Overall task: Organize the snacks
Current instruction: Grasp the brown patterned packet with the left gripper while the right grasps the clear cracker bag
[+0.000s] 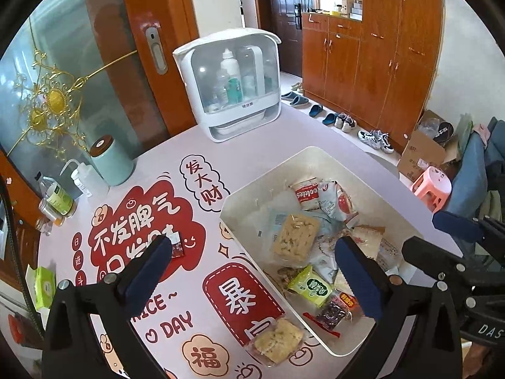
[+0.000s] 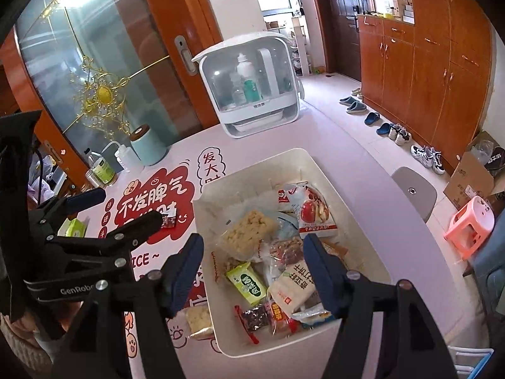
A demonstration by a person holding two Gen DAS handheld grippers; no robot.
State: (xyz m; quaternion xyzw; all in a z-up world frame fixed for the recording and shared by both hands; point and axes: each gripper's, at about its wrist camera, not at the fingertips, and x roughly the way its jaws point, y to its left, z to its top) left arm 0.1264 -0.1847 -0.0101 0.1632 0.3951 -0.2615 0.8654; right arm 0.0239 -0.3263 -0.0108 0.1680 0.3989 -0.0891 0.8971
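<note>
Tabletop point(image 1: 284, 132) first, carrying the white bin point(image 2: 363, 195) heaped with snack packets. Left claw point(image 1: 255, 271) hangs wide open, empty, straddling the bin's left wall; right claw point(image 2: 252, 271) gapes empty over the pile. One rice cracker point(image 1: 277, 341) lies outside, touching the bin

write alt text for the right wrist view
A white bin full of wrapped snacks sits on a pink printed table, with the open right tool hovering over it, gripping nothing. One rice-crisp packet lies outside the bin's left wall; the left tool shows at the left, open.
</note>
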